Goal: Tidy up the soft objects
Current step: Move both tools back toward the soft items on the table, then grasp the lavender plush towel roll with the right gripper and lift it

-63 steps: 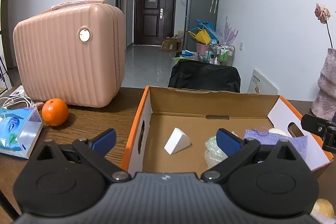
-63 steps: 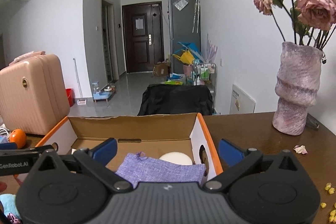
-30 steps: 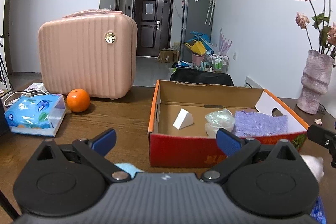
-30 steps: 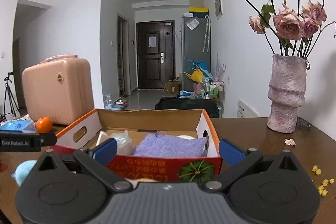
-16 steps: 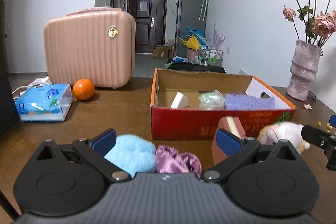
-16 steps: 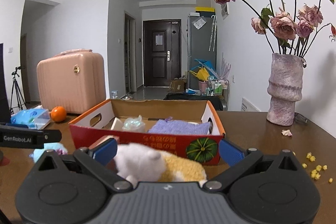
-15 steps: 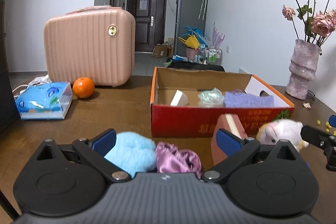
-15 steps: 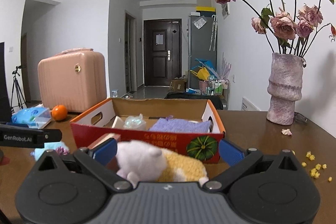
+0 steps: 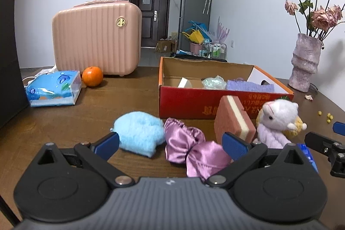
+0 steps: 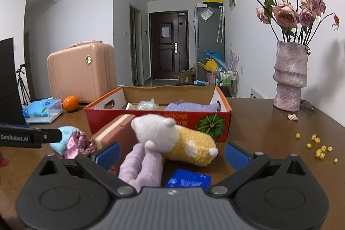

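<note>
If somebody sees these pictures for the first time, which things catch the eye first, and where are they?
The row of soft things on the table before the red box stands out: a blue fluffy piece, a purple satin scrunchie, a pink sponge and a plush toy. Behind, a pink suitcase stands left and a vase of dried roses right.

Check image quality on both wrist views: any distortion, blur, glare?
Left wrist: strong fisheye bending at the edges, dark corners; plush toy slightly soft, box sharp. Right wrist: same bending, vase leans; soft vase shadow on the wall, no harsh glare.
</note>
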